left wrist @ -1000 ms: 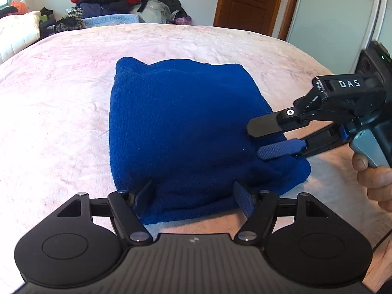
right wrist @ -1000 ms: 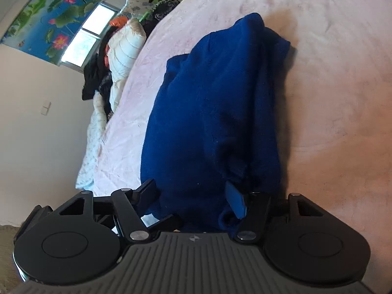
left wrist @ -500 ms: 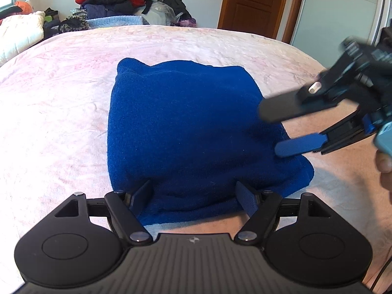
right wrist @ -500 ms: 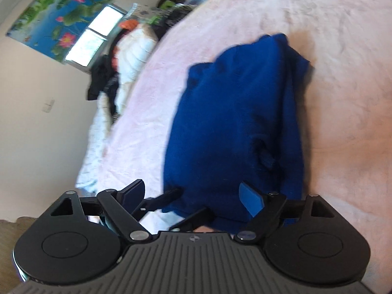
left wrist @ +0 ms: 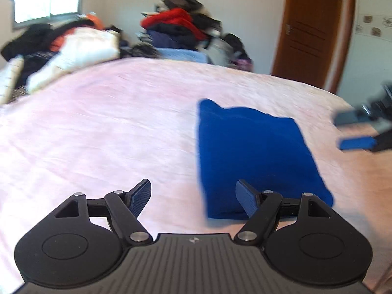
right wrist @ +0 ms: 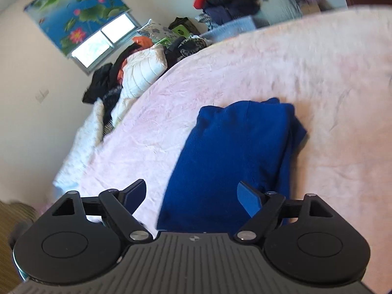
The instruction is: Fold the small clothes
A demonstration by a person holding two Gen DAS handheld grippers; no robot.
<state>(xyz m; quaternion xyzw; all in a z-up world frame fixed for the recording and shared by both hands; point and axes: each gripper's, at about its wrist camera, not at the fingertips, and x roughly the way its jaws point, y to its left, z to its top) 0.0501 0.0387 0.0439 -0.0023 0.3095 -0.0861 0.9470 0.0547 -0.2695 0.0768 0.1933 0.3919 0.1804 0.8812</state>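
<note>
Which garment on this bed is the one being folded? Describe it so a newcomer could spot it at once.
Start from the wide pink bedspread that fills the room's middle. The blue garment lies alone on it as a compact folded rectangle. Its solid royal blue sets it apart from the mixed red, black and white clothes pile heaped beyond the bed's far edge.

Pink bedspread [left wrist: 98, 127] bare L of folded blue garment [left wrist: 254, 156], clothes pile [left wrist: 181, 27] blocks far edge

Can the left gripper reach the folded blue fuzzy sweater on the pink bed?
Probably yes. The left gripper is open, and the folded blue sweater lies just ahead to its right on the pink bedspread with nothing between.
</note>
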